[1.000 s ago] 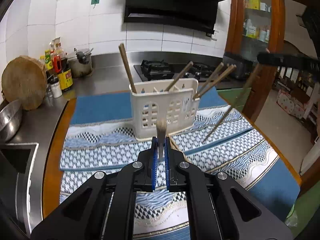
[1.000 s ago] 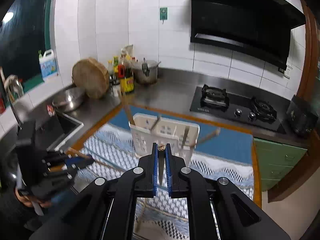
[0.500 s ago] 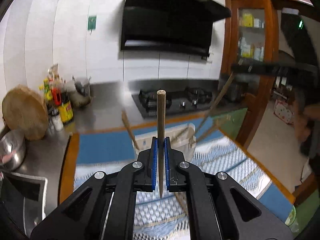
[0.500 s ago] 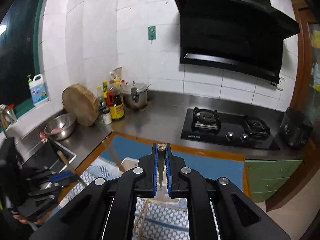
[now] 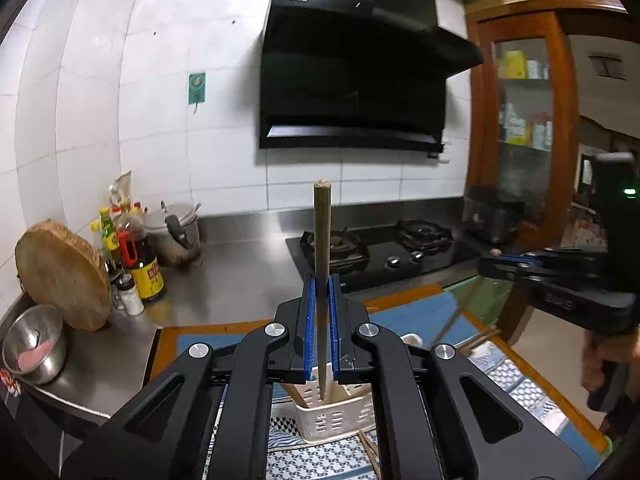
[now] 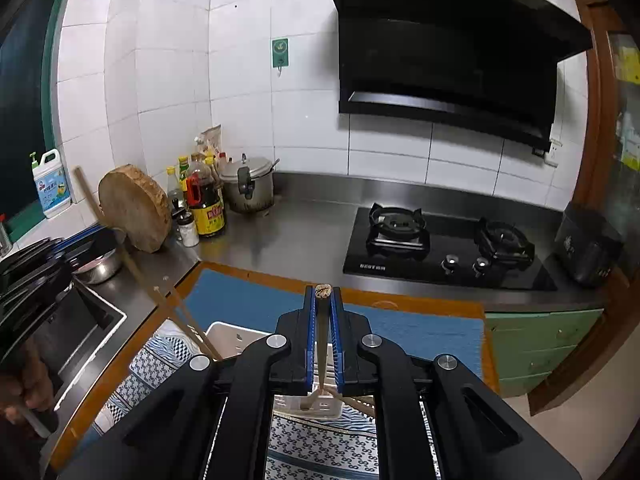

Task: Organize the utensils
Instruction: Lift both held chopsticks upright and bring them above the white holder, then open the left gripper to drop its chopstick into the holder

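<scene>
Between the blue pads of the left claw [image 5: 320, 322] a wooden chopstick [image 5: 322, 236] is clamped upright, its blunt end above the fingers and its thin end down over the white slotted basket [image 5: 332, 414] on the patterned mat [image 5: 320, 460] below. The right claw [image 6: 323, 330] is clamped on a second chopstick [image 6: 322, 320] in the same way, its tip over that basket [image 6: 232, 338]. More chopsticks stand tilted in the basket, two leaning out over its left rim in the right wrist view [image 6: 188, 326]; which compartment each sits in cannot be made out.

The mat lies on a blue cloth [image 6: 248, 300] over the wooden surface [image 6: 400, 302]. Beyond is the steel surface with a black two-burner hob [image 6: 440, 246] that carries white lettering too blurred to read for certain. Above it hangs a black hood [image 6: 448, 40] with small white writing on top, also unreadable. In the corner stand a lidded pot [image 6: 248, 190], a round wooden board [image 6: 134, 208], and bottles, the dark sauce bottle [image 6: 206, 204] bearing a yellow and red label. A steel bowl [image 5: 34, 344] holds something pink. A white jug [image 6: 52, 182] with a blue label sits by the window
</scene>
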Motion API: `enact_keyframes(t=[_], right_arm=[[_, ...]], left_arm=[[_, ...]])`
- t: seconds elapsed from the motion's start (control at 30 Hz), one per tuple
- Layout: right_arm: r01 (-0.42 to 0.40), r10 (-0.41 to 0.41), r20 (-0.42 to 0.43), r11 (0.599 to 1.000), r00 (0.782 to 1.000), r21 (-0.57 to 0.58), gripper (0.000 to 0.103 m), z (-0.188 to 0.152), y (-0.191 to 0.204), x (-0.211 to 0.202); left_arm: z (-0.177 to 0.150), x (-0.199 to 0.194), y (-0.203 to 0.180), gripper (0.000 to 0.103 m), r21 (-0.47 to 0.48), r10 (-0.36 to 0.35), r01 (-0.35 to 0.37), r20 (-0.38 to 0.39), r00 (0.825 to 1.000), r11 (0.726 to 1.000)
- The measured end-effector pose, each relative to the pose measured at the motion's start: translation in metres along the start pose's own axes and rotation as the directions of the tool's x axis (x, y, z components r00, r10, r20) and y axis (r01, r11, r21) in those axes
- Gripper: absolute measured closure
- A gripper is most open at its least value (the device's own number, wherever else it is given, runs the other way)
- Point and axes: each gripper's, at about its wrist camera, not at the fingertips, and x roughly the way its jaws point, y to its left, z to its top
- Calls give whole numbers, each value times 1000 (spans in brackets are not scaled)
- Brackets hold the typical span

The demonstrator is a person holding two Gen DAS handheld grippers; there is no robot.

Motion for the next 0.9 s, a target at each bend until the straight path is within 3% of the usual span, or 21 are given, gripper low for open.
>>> enact_keyframes(t=[0.47, 0.67, 0.73, 0.8, 0.9], right_arm=[[-4, 4, -71, 1000, 998, -14, 96, -20, -3, 31], [-1, 0, -70, 1000, 998, -15, 92, -20, -3, 30], [4, -5, -59, 1000, 998, -18, 80, -21, -3, 23], [4, -5, -43, 1000, 999, -19, 79, -23, -2, 12], [-8, 8, -24, 1000, 1000, -16, 78, -30, -1, -7]], left_arm=[[-38, 59, 12, 97, -50, -5, -1, -130, 992, 999], [-38, 57, 10, 94, -47, 2, -8, -131, 991, 999], [-38, 52, 9, 92, -46, 4, -10, -127, 992, 999], [-38, 43, 9, 84, -48, 7, -13, -119, 993, 999], [-42, 25, 9, 80, -59, 7, -13, -106, 994, 998]])
